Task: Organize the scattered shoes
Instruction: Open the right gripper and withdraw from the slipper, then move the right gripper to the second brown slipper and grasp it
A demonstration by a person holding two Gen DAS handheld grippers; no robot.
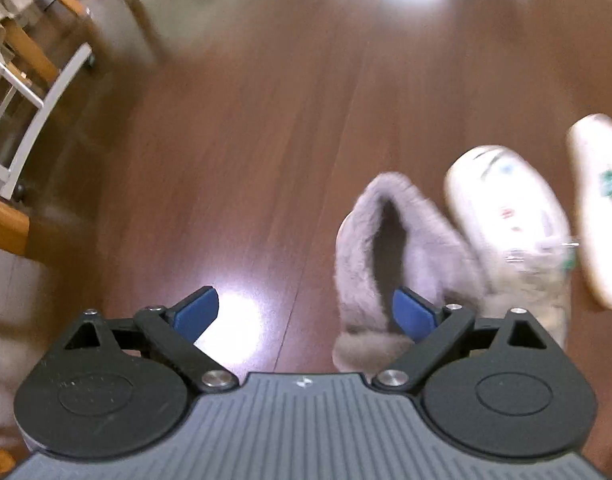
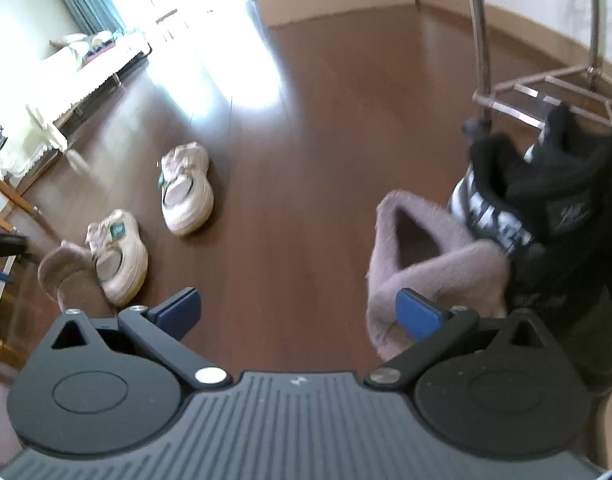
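With both the left gripper point(image 1: 305, 314) and the right gripper point(image 2: 299, 312) wide open and empty, we judge one pink fluffy slipper point(image 2: 422, 264) placed beside the black sneaker point(image 2: 542, 204) (near the rack), so next we fetch its mate point(image 1: 390, 256).

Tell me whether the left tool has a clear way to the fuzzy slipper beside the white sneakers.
Probably yes. The left tool is open and empty, and the fuzzy slipper lies just ahead of its right finger. The white sneaker crowds only its far side.

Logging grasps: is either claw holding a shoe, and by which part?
Neither. Left claw and right claw are open, nothing between their pads.
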